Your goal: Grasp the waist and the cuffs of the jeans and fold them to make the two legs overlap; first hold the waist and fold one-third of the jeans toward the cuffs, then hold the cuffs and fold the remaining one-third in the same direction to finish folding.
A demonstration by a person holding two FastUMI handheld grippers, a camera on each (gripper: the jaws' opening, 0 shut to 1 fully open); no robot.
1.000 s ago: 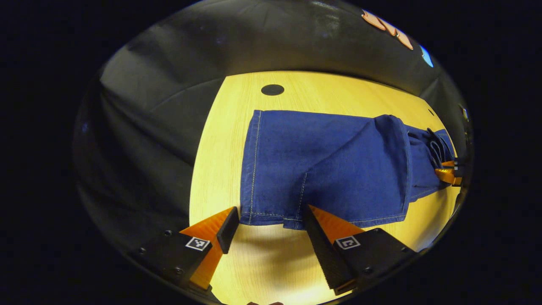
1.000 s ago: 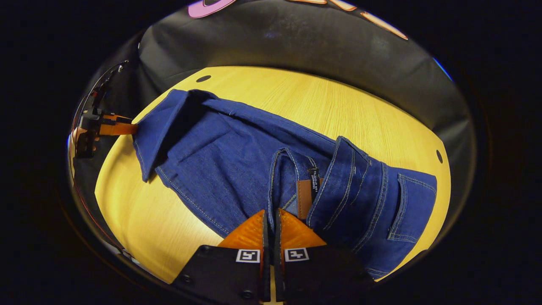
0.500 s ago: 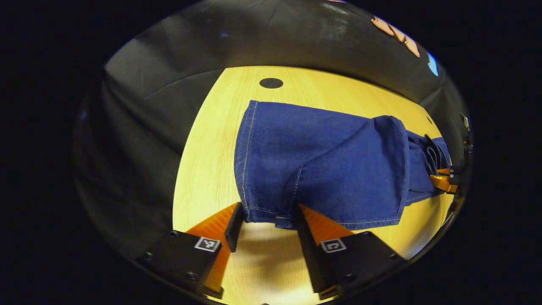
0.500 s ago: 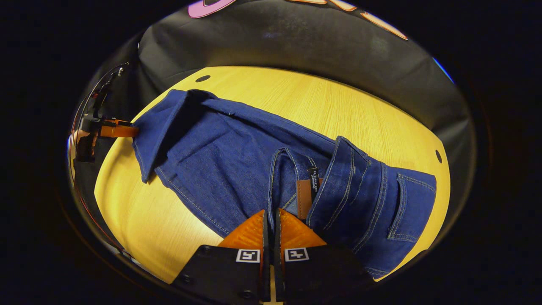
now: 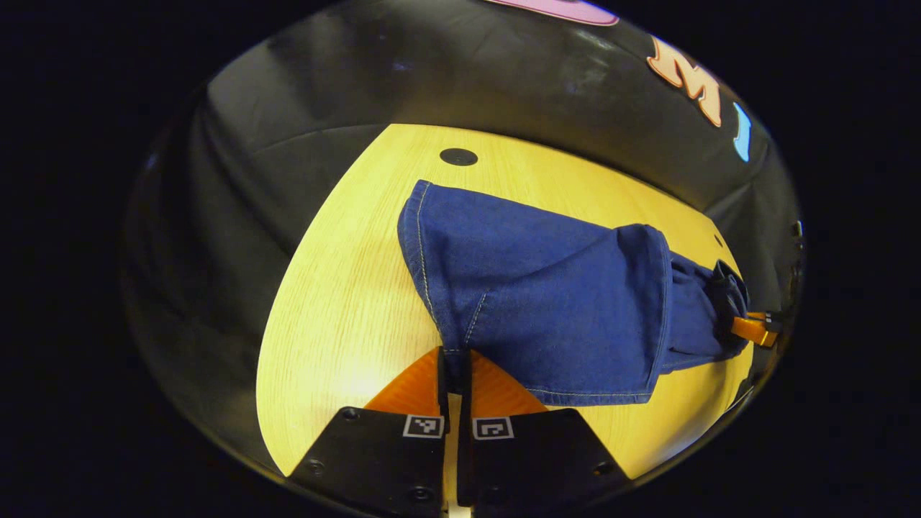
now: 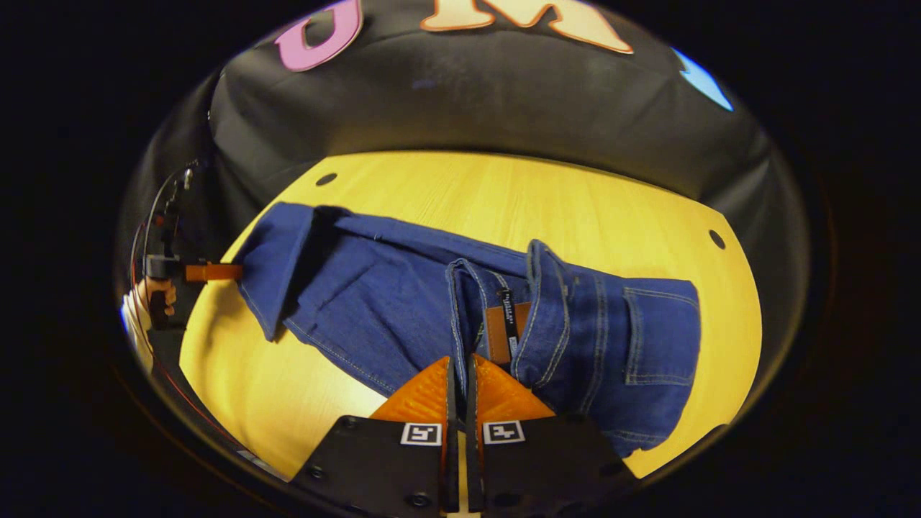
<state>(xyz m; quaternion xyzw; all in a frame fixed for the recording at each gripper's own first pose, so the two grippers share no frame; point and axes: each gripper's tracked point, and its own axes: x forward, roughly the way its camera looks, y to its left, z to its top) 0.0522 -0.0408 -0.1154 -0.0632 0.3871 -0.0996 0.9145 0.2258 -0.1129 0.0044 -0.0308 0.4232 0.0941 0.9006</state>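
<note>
The jeans (image 5: 547, 309) lie lengthwise across the worktop (image 5: 345, 316), their long axis running from one claw to the other. At the left end, the left claw (image 5: 453, 370) is clamped on the cuffs (image 5: 452, 344), with the hem bunched between its fingers. At the right end, the right claw (image 6: 460, 374) is pressed together on the waist (image 6: 468, 316), beside the leather patch (image 6: 496, 334); how much cloth it holds is hard to judge. In the right gripper view the left claw (image 6: 216, 272) appears far off at the cuff end. Bare worktop lies beyond the far long edge, giving room to carry the near edge across so the legs overlap. The near edge of the worktop is close.
</note>
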